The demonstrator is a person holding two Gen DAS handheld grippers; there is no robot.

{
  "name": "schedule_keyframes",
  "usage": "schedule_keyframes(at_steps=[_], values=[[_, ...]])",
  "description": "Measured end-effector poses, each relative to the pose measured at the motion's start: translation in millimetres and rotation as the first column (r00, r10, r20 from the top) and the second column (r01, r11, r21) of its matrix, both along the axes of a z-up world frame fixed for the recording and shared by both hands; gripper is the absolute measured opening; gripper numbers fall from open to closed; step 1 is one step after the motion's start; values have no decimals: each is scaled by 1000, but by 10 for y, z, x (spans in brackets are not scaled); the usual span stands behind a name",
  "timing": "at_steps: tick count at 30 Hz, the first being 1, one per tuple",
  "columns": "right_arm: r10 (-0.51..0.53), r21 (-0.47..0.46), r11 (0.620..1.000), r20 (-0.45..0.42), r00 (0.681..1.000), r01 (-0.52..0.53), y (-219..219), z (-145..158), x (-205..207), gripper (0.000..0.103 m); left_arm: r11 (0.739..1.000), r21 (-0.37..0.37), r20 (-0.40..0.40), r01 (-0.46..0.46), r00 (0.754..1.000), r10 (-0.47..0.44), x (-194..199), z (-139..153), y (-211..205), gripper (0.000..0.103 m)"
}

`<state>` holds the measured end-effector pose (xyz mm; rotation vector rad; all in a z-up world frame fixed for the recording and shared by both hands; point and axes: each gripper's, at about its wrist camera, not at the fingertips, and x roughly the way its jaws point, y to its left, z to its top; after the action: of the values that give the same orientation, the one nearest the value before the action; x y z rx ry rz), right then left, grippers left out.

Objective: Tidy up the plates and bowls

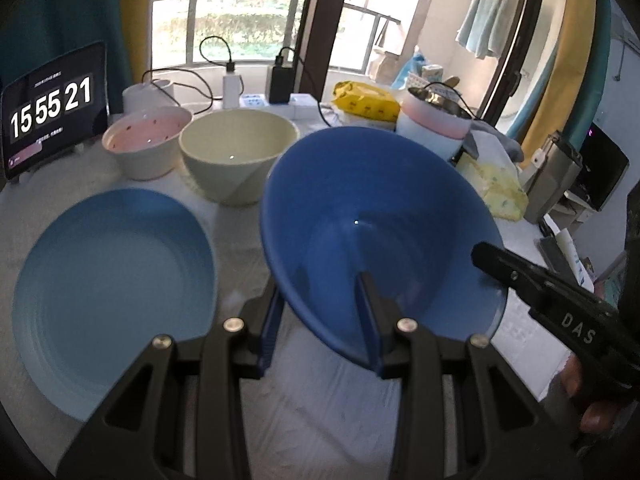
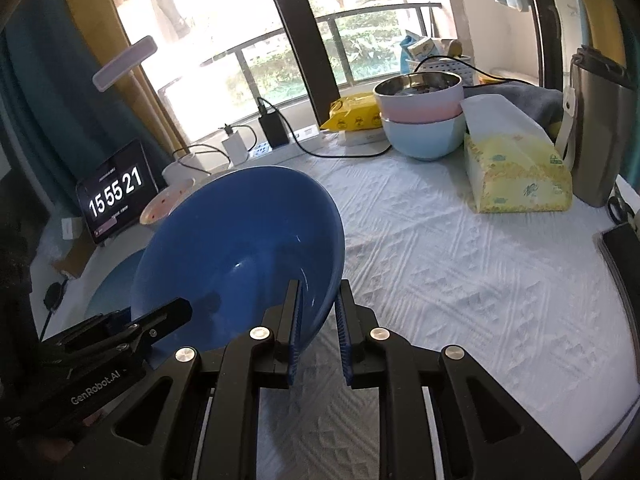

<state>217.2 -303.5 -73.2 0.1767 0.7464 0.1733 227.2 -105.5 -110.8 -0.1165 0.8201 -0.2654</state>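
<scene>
We hold the dark blue bowl between our two grippers, tilted and lifted clear of the white textured cloth. The left gripper straddles the near rim, one finger outside the wall and one inside, and seems clenched on it, though the outer pad's contact is not plain; the right gripper pinches the rim on the opposite side, its jaws narrow with the thin wall between the ribbed pads. Beside the bowl on the left lies the light blue plate, flat on the cloth, and behind it stand the pink bowl and the cream bowl, close together. Farther right a pink bowl nests in a pale blue one, next to the tissue pack. We judge the blue bowl to be stiff, smooth and glossy, so likely slippery under the pads, and if it is ceramic it will be fairly heavy and will chip if it knocks another dish. A rim grip on two opposite sides looks sound to us; a single pinch would let it swing. We would set it down gently, level first.
</scene>
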Motion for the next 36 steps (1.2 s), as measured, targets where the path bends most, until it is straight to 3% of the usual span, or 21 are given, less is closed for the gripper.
schedule_keyframes(at_steps=[18, 36], values=[[11, 28, 1000, -52, 999, -10, 158, -5, -92, 21, 998, -52, -108, -23, 994, 17, -84, -53, 196, 38], [18, 18, 1000, -78, 997, -16, 174, 6, 8, 22, 999, -52, -110, -2, 994, -4, -100, -5, 183, 45]])
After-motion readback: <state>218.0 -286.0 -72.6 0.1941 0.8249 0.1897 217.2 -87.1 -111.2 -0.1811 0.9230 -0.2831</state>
